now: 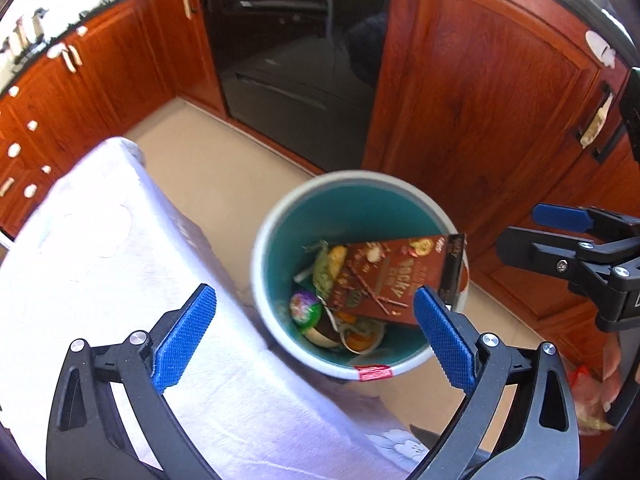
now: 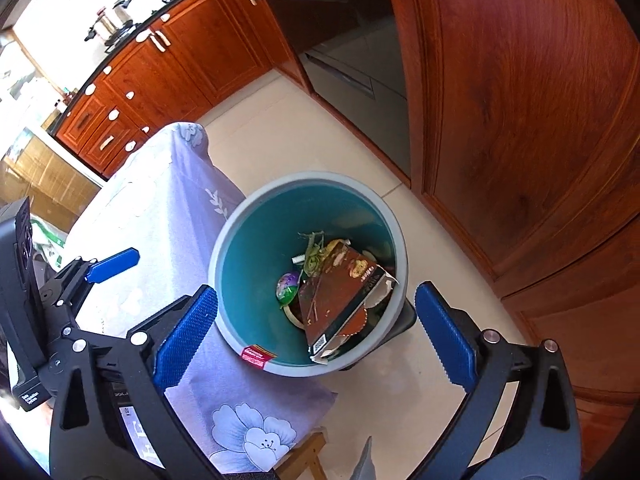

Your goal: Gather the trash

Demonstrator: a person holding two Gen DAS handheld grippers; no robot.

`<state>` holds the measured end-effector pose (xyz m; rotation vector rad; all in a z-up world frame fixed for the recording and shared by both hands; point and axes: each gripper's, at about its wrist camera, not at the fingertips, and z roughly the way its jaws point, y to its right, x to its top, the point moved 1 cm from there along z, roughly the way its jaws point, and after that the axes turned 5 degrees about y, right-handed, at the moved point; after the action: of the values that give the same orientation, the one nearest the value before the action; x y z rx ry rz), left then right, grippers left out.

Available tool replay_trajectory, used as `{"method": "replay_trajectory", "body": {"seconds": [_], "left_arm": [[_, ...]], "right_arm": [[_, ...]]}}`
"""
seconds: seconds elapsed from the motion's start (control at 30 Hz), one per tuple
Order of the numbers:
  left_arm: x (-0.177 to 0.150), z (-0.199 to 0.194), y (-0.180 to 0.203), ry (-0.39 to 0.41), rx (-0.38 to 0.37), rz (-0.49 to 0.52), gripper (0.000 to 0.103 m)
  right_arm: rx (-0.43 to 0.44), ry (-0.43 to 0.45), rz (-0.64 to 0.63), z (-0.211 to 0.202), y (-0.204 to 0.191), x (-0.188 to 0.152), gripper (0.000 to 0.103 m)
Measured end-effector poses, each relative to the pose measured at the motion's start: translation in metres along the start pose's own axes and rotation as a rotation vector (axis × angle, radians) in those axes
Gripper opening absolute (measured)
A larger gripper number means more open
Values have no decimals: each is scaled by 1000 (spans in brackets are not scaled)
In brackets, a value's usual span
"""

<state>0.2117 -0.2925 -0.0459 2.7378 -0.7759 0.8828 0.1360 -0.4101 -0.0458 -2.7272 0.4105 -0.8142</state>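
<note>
1. The trash bin (image 2: 240, 240) is teal inside with a pale grey rim and a red sticker (image 2: 258, 357) on its near edge.
2. The snack box (image 2: 340, 292) is brown, printed with biscuit sticks and white lettering.
3. The tablecloth (image 2: 168, 208) is pale lilac with white flowers.
4. Cabinets (image 2: 520, 120) are reddish-brown wood grain.
5. Each claw has 2 blue ribbed pads (image 1: 184, 332) on black arms.
6. The floor (image 2: 400, 380) is cream tile.

Buried under the brown box (image 1: 394, 280) in the bin (image 2: 240, 240): most other trash. Cut off at the frame edge: cloth-covered worktop (image 1: 100, 260).
</note>
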Motion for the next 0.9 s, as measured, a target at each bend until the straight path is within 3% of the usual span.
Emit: {"method": "replay_trajectory", "body": {"seconds": [0.5, 0.9], "left_arm": [[-24, -79, -19, 121, 59, -85, 99], [-62, -135, -36, 160, 107, -175, 99]], "right_arm": [[-64, 130, -168, -69, -40, -20, 96], [-138, 123, -305, -106, -69, -58, 96]]}}
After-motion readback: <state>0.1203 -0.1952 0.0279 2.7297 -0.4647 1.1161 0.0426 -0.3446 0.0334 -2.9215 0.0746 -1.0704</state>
